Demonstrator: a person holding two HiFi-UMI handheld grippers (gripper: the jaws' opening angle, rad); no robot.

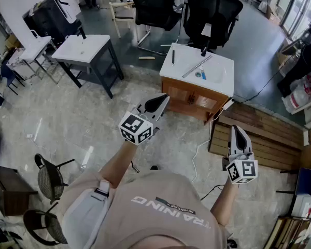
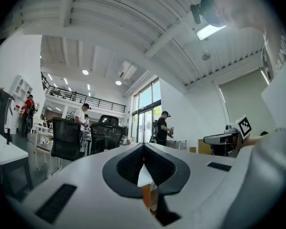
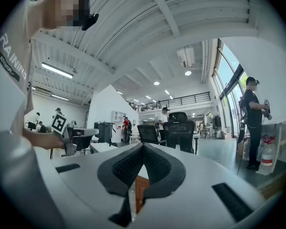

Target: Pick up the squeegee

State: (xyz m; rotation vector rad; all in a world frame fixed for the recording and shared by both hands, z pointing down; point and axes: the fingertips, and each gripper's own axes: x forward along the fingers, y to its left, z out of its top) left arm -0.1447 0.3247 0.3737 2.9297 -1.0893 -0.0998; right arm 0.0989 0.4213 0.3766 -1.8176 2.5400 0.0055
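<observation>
On my left stands a white-topped table on dark legs (image 1: pixel 85 50); nothing I need is there. My left gripper (image 1: pixel 164 99) is held level, its jaws pressed together with nothing between them. Ahead of it, still well apart, is the wooden cabinet with a white basin top (image 1: pixel 217 66). I take the long silvery bar lying slantwise on that top to be the squeegee (image 1: pixel 197 66). My right gripper (image 1: pixel 238 132) shows above the slatted wooden platform (image 1: pixel 264 139), jaws likewise closed and empty. To do this well I would step closer, spread one gripper's jaws before reaching the top, come in across the bar rather than along it, and stay clear of the black tap (image 1: pixel 205 48).
</observation>
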